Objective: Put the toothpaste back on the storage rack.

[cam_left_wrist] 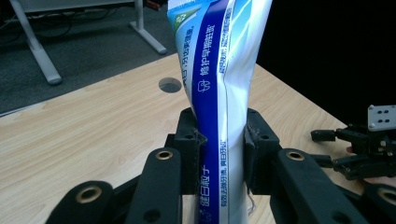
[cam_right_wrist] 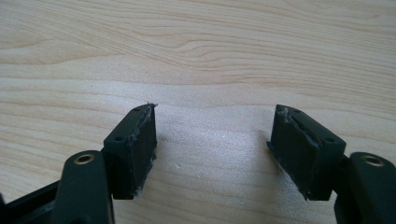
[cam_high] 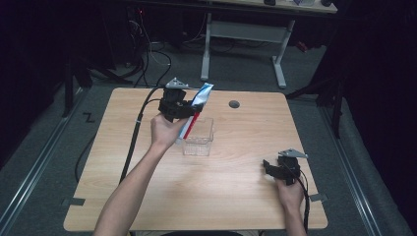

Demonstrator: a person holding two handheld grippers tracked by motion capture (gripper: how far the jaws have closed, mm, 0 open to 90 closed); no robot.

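left fingers (cam_high: 189,109) clamp toothpaste tube (cam_high: 195,111) mid-body; tube's long axis runs 1 to 7 o'clock, lower end over clear box (cam_high: 198,139) at my 5 o'clock. right fingers (cam_high: 275,169) wide open, empty, resting on bench (cam_high: 236,191) well apart.

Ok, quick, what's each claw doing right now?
Left claw: shut on the toothpaste tube, held above the clear plastic box.
Right claw: open, nothing between its jaws, over the wooden table.
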